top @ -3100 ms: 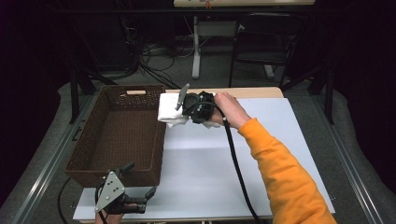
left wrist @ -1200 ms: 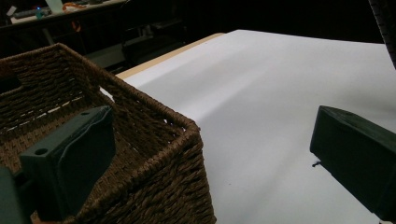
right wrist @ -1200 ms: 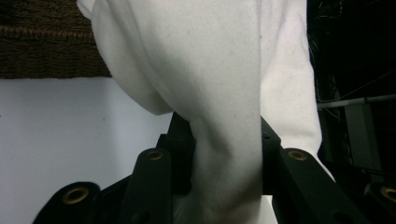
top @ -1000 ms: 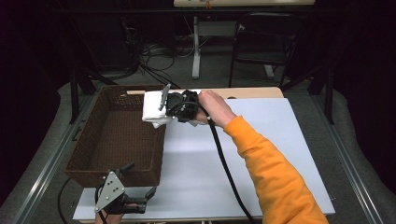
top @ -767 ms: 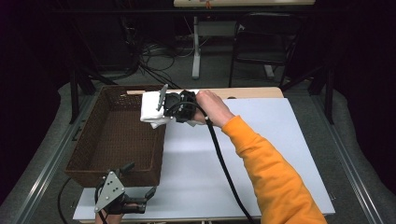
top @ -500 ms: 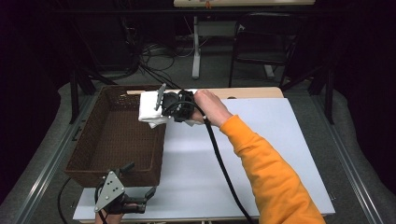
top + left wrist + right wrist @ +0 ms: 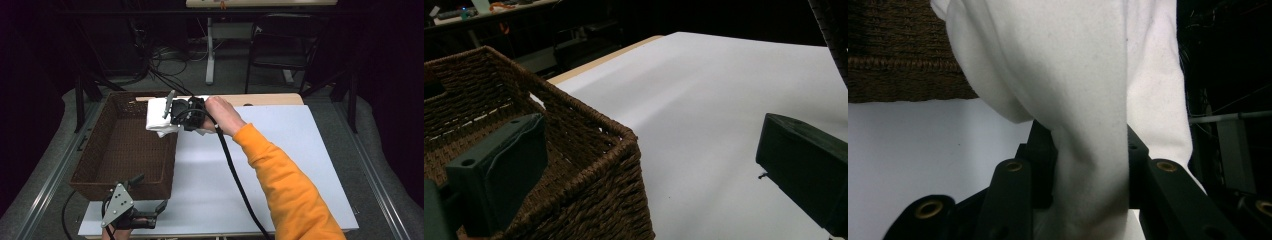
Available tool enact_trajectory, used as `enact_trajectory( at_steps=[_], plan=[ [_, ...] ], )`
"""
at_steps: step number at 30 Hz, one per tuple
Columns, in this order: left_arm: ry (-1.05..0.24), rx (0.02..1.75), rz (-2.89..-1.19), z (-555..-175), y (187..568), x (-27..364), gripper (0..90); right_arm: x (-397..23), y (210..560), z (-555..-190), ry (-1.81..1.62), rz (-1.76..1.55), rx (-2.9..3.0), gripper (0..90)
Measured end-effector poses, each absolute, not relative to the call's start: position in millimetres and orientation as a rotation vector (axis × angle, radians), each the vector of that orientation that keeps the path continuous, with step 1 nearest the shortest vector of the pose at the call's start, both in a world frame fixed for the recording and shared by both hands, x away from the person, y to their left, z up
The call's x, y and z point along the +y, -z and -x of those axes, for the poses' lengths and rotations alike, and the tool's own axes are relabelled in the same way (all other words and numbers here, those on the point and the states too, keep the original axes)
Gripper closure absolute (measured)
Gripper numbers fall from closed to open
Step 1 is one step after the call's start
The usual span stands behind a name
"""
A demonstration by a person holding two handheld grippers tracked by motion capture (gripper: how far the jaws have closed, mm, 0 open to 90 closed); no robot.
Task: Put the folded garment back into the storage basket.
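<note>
A folded white cloth point(image 7: 157, 119) hangs over the far right rim of the brown wicker basket point(image 7: 172, 155), pinched in my right gripper point(image 7: 169, 114), which a hand in an orange sleeve holds. In the right gripper view the cloth point(image 7: 1073, 75) is squeezed between the black jaws of the right gripper point(image 7: 1090, 170), with the basket wall point(image 7: 898, 50) behind it. My left gripper point(image 7: 148, 192) rests at the table's near edge by the basket's near right corner. Its jaws stand wide apart in the left gripper view point(image 7: 651, 175), with nothing held between them and the basket corner point(image 7: 589, 150) just ahead.
The white table top point(image 7: 280, 150) stretches to the right of the basket. A wooden strip point(image 7: 270, 99) runs along its far edge. A black cable point(image 7: 235, 170) trails from the right gripper across the table. A chair and table legs stand on the floor beyond.
My right gripper has carried the white cloth leftward, from beside the basket to over its right rim. The left gripper has stayed where it was.
</note>
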State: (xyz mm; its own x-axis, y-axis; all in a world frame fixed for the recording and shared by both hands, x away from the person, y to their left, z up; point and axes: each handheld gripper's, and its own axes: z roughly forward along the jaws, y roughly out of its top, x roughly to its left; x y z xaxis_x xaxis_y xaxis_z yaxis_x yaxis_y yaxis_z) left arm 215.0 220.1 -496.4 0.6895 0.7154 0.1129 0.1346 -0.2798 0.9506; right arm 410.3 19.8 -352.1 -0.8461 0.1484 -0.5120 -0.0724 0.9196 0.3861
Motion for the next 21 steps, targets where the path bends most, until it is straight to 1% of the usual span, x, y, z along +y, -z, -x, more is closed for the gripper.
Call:
enact_trajectory(
  at_steps=[21],
  plan=[
    [-0.654,0.674,-1.794,-215,496,221,0.0,38,345,-410,-0.551,-0.034,2.515,67.4]
  ],
)
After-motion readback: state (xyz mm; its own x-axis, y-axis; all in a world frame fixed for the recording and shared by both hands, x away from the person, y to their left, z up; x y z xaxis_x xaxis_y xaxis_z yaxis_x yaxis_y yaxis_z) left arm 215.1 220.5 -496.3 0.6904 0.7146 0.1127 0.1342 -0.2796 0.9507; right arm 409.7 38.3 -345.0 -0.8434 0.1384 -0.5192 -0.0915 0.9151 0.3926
